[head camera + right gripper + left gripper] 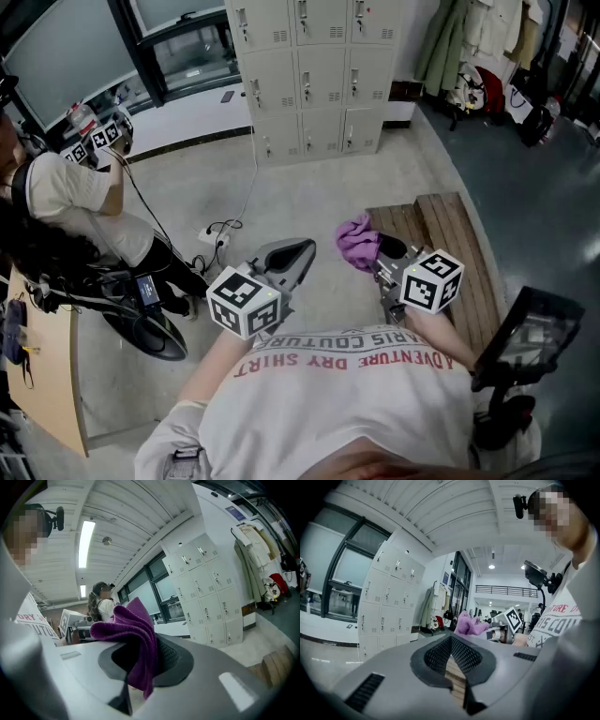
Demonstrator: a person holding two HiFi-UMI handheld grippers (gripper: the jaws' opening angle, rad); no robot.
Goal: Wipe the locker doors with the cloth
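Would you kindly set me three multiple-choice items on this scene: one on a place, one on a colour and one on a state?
1. In the head view, the wooden bench lies: A) far left; B) right of the middle; C) at the top.
2. The cloth is: A) white; B) yellow; C) purple.
3. The left hand-held gripper is: A) wide open; B) shut, empty; C) shut on the cloth.

Answers: 1 B, its slats run down the right half; 2 C, clearly purple in the right gripper view; 3 B, its jaw tips meet with nothing between.
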